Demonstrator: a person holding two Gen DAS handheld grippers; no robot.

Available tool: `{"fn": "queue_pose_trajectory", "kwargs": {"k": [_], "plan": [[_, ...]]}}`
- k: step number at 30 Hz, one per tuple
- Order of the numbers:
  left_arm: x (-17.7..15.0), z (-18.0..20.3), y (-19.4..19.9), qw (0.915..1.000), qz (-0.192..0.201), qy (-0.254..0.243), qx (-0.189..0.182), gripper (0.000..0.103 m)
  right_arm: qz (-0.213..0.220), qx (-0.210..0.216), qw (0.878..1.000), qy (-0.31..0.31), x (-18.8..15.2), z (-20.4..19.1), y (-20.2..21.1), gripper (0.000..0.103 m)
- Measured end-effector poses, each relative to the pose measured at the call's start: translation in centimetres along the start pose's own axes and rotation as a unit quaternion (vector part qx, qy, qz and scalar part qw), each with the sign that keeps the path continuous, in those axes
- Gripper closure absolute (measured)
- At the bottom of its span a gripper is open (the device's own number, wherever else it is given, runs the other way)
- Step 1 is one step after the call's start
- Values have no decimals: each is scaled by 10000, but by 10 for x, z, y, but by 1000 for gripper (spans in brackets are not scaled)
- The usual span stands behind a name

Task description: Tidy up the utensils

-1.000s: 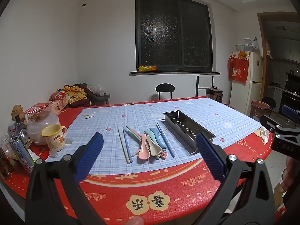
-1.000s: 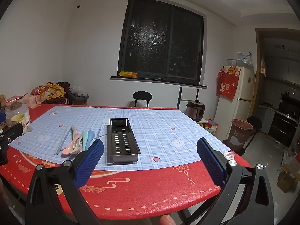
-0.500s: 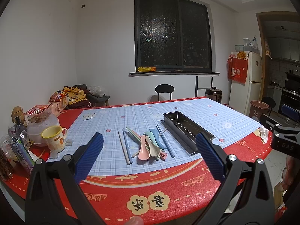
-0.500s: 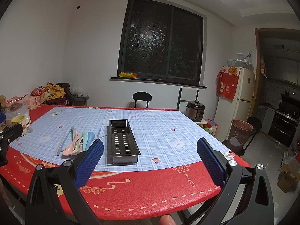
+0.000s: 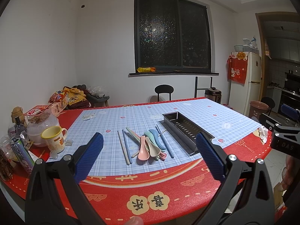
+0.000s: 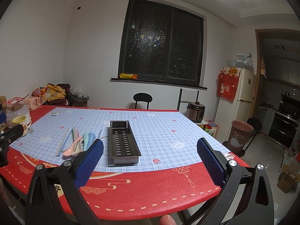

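Note:
A pile of pastel spoons (image 5: 150, 147) and chopsticks (image 5: 125, 147) lies on the blue checked mat, left of a perforated steel tray (image 5: 185, 129). In the right wrist view the tray (image 6: 122, 140) is straight ahead and the spoons (image 6: 78, 145) sit to its left. My left gripper (image 5: 149, 158) is open near the table's front edge, short of the utensils, holding nothing. My right gripper (image 6: 150, 161) is open too, in front of the tray and empty. The right gripper's body (image 5: 281, 133) shows at the right edge of the left wrist view.
A yellow mug (image 5: 54, 138), a plastic jar (image 5: 40, 124), bottles and snack packs crowd the table's left side. A black chair (image 5: 164, 91) stands behind the table. To the right are a rice cooker (image 6: 196, 110), a brown bin (image 6: 241, 136) and a fridge (image 6: 241, 91).
Both views have shifted slightly; the table and utensils sit a little lower in frame. Nothing on the table has moved and both grippers stay open.

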State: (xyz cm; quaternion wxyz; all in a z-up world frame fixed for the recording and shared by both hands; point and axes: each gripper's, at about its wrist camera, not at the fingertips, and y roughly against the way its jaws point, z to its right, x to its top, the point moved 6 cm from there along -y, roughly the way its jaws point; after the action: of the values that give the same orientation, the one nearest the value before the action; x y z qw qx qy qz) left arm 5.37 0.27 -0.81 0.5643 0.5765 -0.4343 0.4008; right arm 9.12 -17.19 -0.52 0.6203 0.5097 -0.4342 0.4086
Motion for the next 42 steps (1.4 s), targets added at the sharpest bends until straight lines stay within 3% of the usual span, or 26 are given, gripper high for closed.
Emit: {"fn": "queue_pose_trajectory", "kwargs": {"k": [5, 42], "plan": [[0, 0, 0, 10000, 1, -2, 0, 6, -3, -6, 10000, 5, 10, -2, -2, 5], [-4, 0, 2, 10000, -3, 32, 17, 6, 26, 56, 10000, -32, -4, -2, 1, 5]]}}
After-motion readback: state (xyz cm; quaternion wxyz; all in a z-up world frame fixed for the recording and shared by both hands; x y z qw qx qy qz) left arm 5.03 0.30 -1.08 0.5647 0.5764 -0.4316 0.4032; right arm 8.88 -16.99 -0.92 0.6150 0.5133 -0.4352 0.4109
